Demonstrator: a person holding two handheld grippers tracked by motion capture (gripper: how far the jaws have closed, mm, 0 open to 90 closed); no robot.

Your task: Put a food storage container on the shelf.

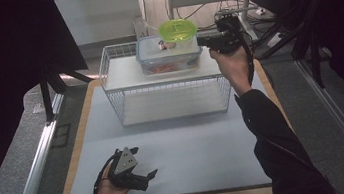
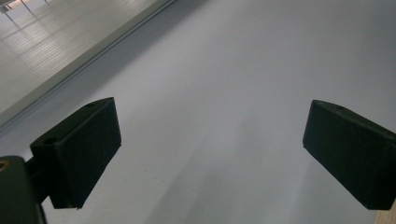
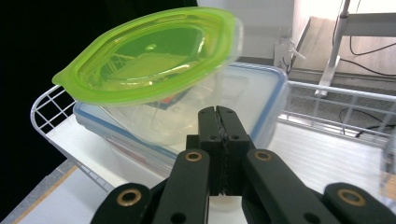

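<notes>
Holding the round clear container with lime-green lid [image 3: 149, 60] by its rim, my right gripper [image 3: 219, 135] clamped shut, tilted over the blue-rimmed clear box [image 3: 261, 102]; left gripper [image 2: 210, 149] idles apart

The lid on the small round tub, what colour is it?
Bright translucent green lid, clearest in the right gripper view.

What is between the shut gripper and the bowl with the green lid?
Nothing visible. The right gripper, jaws shut and empty, sits right beside the clear plastic bowl with the round green lid, which stands tilted on the blue-rimmed clear food box on the white wire rack.
</notes>
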